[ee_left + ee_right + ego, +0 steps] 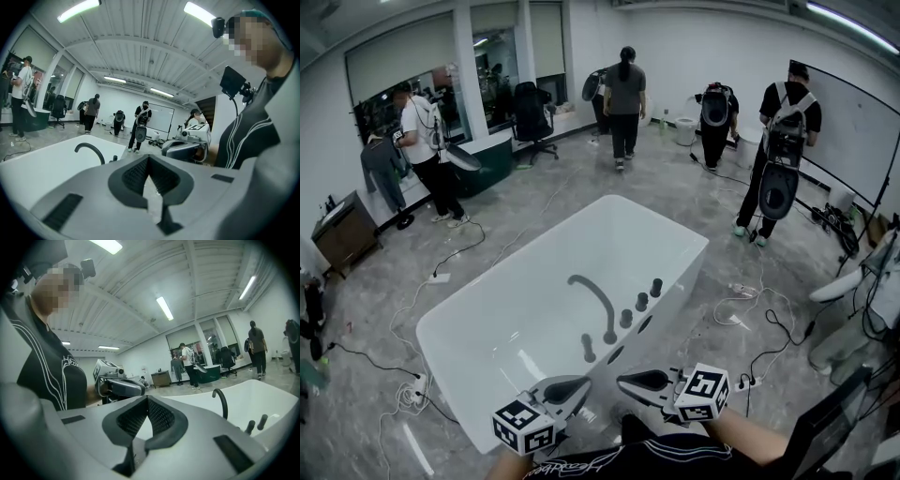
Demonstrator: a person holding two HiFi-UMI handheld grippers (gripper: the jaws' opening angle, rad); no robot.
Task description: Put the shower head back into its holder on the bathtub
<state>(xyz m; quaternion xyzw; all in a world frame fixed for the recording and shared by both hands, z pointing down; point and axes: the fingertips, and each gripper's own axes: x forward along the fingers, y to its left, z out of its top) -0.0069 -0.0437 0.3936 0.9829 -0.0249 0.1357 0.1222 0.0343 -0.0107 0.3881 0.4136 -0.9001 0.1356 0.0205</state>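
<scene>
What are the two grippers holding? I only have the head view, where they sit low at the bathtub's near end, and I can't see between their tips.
Observer: Nothing in the left gripper. Its own view shows it shut, pads meeting at the tips, with nothing between them.
Reviewer: And the right one?
Observer: The right gripper is shut and empty too, going by its own view.
Reviewer: Any shower head in those two views?
Observer: None that I can make out. The right gripper view shows only the curved tap and two knobs on the bathtub.
</scene>
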